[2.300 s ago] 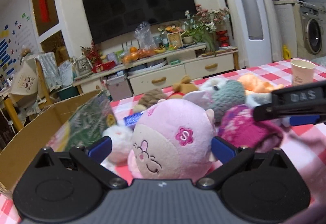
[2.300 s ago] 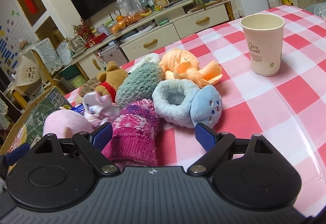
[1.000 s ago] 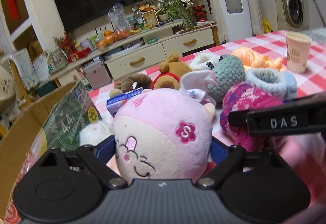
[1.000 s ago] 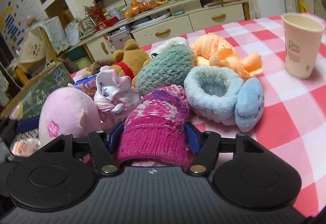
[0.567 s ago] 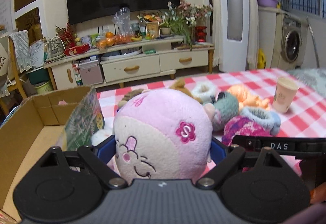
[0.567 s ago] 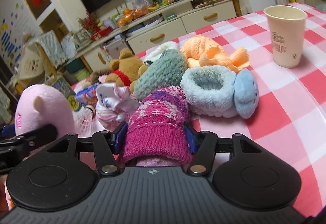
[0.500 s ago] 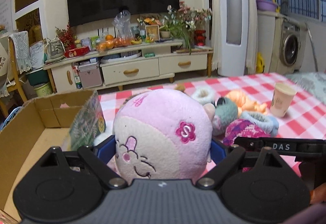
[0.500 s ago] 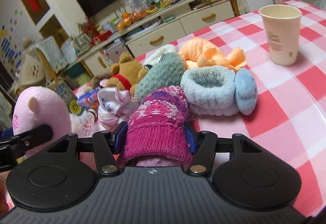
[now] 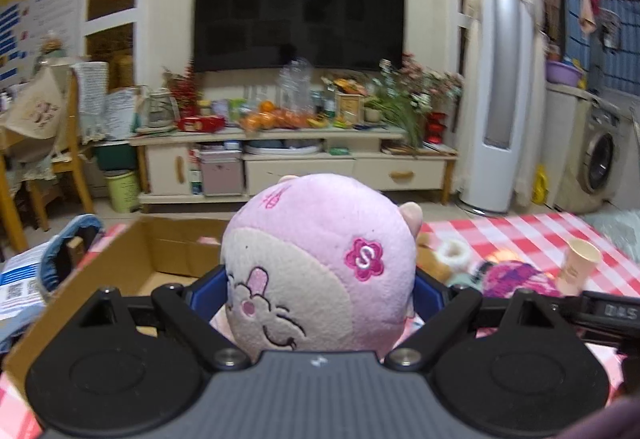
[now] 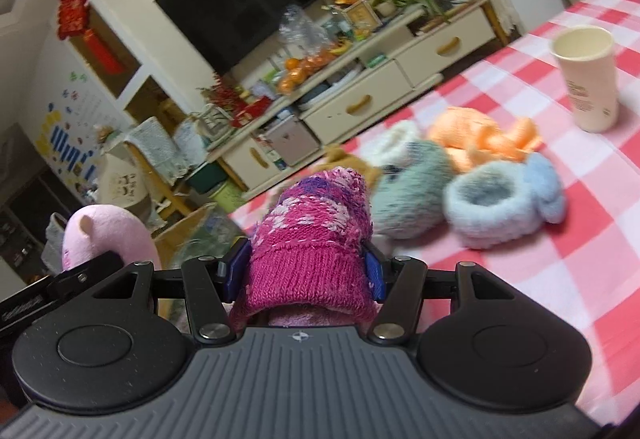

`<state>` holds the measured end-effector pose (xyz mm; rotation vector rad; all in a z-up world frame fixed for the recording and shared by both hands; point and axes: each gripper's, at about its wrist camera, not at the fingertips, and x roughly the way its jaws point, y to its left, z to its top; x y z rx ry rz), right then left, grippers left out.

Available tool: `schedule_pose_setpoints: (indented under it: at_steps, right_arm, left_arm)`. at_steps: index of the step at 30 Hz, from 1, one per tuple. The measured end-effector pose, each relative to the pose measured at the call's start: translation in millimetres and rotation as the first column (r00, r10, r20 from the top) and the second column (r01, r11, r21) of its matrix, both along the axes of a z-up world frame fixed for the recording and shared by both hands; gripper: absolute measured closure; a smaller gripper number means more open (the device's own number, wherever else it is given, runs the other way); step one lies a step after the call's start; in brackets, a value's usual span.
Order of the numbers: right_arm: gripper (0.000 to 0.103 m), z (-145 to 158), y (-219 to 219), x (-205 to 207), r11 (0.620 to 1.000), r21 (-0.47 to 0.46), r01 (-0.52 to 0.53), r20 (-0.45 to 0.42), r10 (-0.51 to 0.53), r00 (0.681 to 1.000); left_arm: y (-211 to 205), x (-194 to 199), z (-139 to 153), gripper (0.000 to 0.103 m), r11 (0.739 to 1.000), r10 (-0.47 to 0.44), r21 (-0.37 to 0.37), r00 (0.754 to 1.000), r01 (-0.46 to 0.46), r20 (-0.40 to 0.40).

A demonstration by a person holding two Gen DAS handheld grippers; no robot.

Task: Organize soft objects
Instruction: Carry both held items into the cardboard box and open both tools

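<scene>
My left gripper (image 9: 316, 289) is shut on a round pink plush toy (image 9: 320, 259) with a flower mark, held up above the open cardboard box (image 9: 120, 271). My right gripper (image 10: 302, 271) is shut on a magenta knitted sock (image 10: 316, 239), lifted off the checked table (image 10: 580, 259). The pink plush also shows at the left of the right wrist view (image 10: 108, 235). On the table lie a light blue slipper (image 10: 500, 203), a grey-green slipper (image 10: 408, 179) and an orange knitted piece (image 10: 480, 139).
A paper cup (image 10: 588, 79) stands at the right of the table. A white slipper (image 10: 396, 143) lies behind the pile. The box sits at the table's left end. A TV cabinet (image 9: 296, 159) and a chair (image 9: 48, 151) stand beyond.
Both grippers have risen with their loads. The left one has carried the pink plush left, over the box. The right one has lifted the magenta sock off the table.
</scene>
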<state>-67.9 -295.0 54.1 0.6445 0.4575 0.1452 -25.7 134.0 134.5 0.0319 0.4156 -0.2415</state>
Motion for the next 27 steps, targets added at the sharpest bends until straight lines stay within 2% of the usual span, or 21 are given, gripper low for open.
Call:
schedule_pose_setpoints:
  at_steps: [6,14,25,27]
  right_arm:
    - [0.031,23,40,15,0.997,-0.019,-0.075,0.038,0.076,0.996]
    - [0.031,51,109,50,0.974,-0.060,-0.219,0.071,0.223,0.972]
    - [0.031,52,178,102,0.932,-0.079,-0.354,0.034,0.357,0.933]
    - [0.030,53,183,93,0.926,-0.075,-0.371,0.026,0.373,0.927]
  left_arm:
    - [35,16,0,0.012,0.993,0.117,-0.017,0.993,-0.117,-0.019]
    - [77,35,-5,0.012,0.966,0.256,-0.025,0.964,-0.258,-0.071]
    - [117,45,-10,0.009,0.921,0.385,-0.012,0.914,-0.389,-0.130]
    - [120,44,-12,0.008,0.914,0.401,-0.010,0.905,-0.406,-0.140]
